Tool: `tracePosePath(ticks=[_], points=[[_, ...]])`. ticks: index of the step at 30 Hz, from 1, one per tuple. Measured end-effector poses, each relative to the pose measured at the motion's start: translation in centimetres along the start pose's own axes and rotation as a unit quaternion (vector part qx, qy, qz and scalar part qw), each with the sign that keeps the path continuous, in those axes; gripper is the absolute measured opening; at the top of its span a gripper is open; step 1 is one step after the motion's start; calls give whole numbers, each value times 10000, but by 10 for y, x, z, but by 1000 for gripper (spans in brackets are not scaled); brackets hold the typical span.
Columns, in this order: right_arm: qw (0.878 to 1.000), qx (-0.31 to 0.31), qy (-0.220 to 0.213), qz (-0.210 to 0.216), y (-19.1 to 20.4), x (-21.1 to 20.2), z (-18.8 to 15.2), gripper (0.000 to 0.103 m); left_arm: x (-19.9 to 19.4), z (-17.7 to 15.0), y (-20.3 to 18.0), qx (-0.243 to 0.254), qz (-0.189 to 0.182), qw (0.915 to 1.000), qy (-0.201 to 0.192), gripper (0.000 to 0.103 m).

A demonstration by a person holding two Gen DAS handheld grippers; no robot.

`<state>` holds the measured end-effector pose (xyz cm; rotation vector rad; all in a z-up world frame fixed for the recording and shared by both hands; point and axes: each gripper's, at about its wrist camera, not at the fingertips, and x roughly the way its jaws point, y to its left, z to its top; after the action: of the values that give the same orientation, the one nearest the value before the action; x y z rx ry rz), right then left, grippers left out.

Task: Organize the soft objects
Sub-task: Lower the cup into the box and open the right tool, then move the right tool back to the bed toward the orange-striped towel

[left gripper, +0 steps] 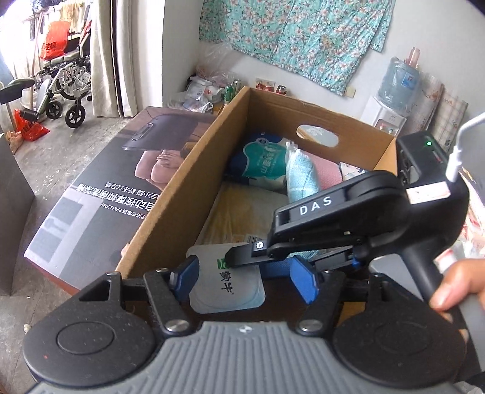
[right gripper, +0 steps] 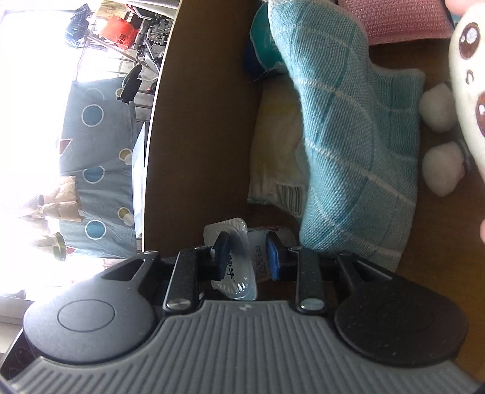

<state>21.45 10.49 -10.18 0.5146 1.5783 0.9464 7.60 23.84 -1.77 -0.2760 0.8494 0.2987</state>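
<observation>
Lowering a white milk pouch (left gripper: 227, 285) into the near end of the cardboard box (left gripper: 188, 188), the right hand-held gripper (right gripper: 247, 254) pinches it; the left hand-held gripper (left gripper: 245, 272) stands wide, gripping nothing. Blue towel (right gripper: 348, 130), tissue pack (left gripper: 263, 160) and plush toy (right gripper: 466, 75) are already packed; what remains outside cannot be seen.

A wheelchair (left gripper: 65, 88) stands by curtains; a water dispenser (left gripper: 391, 100) beneath floral cloth (left gripper: 291, 27).
</observation>
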Motion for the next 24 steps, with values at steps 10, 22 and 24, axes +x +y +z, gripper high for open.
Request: tracePosePath(ticks=[10,22,24], points=[[9995,204,250,41,-3,14,-3,27,-10,-3,-3,6,-13,10000,23,70],[9935,-796,-810,-77,20,-80,-36,58,-43,-15,-20,43,-299,9993,-220,76],[9892,-940,-1125,-69,16,-108,-52,66,-51,-19,-29,81,-439,9985,-308,80]])
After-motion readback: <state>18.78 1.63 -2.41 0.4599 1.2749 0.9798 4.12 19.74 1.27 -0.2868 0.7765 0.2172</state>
